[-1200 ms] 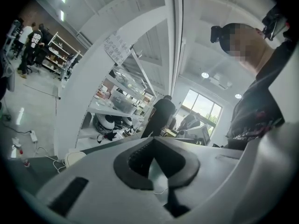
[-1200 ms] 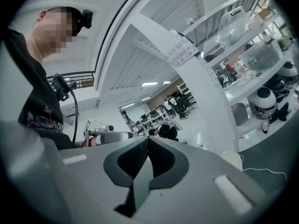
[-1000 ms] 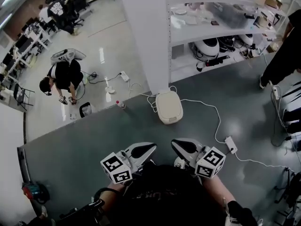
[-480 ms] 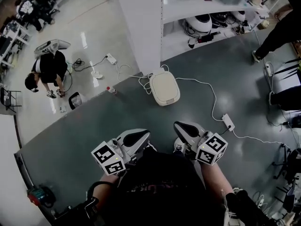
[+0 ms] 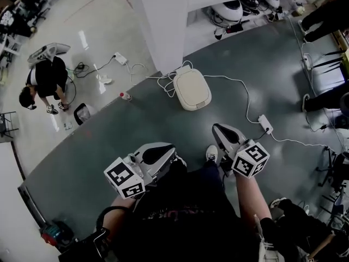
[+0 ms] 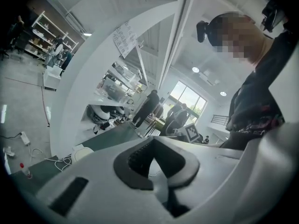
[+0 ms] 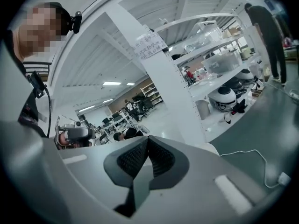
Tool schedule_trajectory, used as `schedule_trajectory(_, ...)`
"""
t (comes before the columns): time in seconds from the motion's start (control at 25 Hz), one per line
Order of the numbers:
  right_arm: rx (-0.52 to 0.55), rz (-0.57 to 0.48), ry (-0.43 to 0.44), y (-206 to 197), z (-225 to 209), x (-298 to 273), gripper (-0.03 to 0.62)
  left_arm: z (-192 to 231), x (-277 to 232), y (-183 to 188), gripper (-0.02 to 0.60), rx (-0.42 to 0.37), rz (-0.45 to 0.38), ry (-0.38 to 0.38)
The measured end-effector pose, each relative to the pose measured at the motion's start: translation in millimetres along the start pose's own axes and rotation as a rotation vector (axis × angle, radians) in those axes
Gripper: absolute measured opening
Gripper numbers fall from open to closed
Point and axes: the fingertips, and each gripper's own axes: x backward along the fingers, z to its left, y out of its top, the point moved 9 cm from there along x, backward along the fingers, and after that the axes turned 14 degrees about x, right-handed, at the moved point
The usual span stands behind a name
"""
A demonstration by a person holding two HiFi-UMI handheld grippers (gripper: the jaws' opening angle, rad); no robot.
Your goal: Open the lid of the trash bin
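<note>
The trash bin (image 5: 192, 89) is a cream-white box with its lid down, standing on the grey floor by the foot of a white pillar. Both grippers hang well short of it, near my body. My left gripper (image 5: 170, 149) is shut with nothing between its pads and points toward the bin from the lower left. My right gripper (image 5: 217, 128) is also shut and empty, below and slightly right of the bin. The left gripper view shows the bin (image 6: 82, 152) small and far beyond the closed jaws. In the right gripper view the bin's edge (image 7: 211, 148) peeks just over the jaws.
A white pillar (image 5: 163, 26) and shelving stand right behind the bin. A white cable runs from the bin to a power strip (image 5: 265, 123) on the right. A small bottle (image 5: 125, 96) stands to the left, a person (image 5: 43, 83) crouches further left, and someone's legs (image 5: 327, 15) are at the right.
The view has shifted forward, and the pillar and bin now sit higher in the head view. The right gripper has reached further toward the bin. Both grippers stay shut.
</note>
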Motion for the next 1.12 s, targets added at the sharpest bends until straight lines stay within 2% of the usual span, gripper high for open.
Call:
schedule_trajectory(0.2,0.001,0.026,-0.087,-12,0,-17,0.008,14,8,-2,0.003,-0.007,0.061,-0.049)
schedule_trajectory(0.4,-0.076,0.06,-0.148,-35,-17,-31,0.008,13,10,-1,0.003,-0.026,0.071,-0.063)
schedule_trajectory(0.72,-0.211,0.116,-0.172,-74,-73,-66,0.017,21,9,2,0.003,-0.032,0.07,0.013)
schedule_trajectory(0.88,-0.281,0.178,-0.178,-105,-112,-87,0.035,32,-5,2,0.003,0.004,0.064,0.058)
schedule_trajectory(1.0,-0.322,0.231,-0.193,-131,-141,-99,0.047,40,-23,-1,0.003,0.037,0.082,0.077)
schedule_trajectory(1.12,-0.377,0.276,-0.205,-159,-166,-111,0.087,46,-43,-8,0.003,0.055,0.128,0.087)
